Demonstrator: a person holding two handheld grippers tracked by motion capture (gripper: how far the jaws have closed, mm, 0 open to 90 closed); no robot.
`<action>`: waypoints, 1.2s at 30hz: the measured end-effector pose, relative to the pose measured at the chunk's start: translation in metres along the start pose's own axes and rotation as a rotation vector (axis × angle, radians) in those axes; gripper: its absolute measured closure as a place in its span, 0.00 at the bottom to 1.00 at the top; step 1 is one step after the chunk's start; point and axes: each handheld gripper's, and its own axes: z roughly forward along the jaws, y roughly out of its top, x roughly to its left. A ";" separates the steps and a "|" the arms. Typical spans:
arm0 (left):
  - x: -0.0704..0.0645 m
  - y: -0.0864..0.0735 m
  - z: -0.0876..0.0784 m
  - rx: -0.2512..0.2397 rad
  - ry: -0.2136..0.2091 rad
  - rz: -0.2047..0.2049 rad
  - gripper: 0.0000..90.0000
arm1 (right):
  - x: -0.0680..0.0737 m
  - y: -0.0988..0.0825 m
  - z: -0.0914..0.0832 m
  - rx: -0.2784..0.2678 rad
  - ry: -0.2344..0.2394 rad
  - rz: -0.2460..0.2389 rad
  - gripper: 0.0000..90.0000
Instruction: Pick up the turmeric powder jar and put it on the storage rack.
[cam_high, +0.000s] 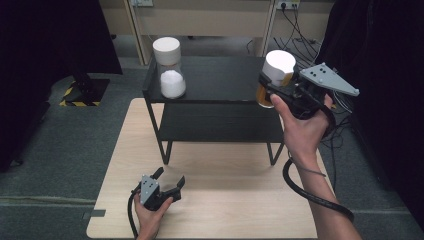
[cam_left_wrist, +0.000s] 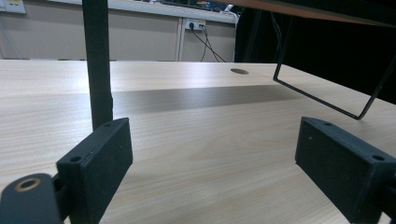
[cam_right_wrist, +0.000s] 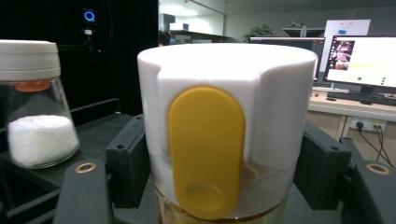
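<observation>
Right tongs clamp a white-capped jar; its amber contents are cut off below. Left tongs gape wide, empty, over the table.

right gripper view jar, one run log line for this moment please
right hand-held gripper: shut on yellow-tab jar | jar: above shelf right edge | left hand-held gripper: open, on table

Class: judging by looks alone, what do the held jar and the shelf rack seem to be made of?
Held jar: clear body, probably glass or plastic; matte white plastic-looking cap with a glossy yellow tab. Shelf rack: thin black legs and flat matte shelves, likely painted metal.
</observation>
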 end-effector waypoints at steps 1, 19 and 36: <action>0.000 0.000 0.000 0.001 -0.001 0.001 0.12 | 0.000 0.001 0.002 0.002 -0.004 0.002 0.34; 0.001 0.001 0.001 0.006 -0.007 0.004 0.12 | -0.007 0.009 0.031 0.028 -0.059 0.011 0.34; 0.002 0.002 0.001 0.008 -0.005 0.003 0.12 | -0.013 0.006 0.045 0.045 -0.057 0.036 0.34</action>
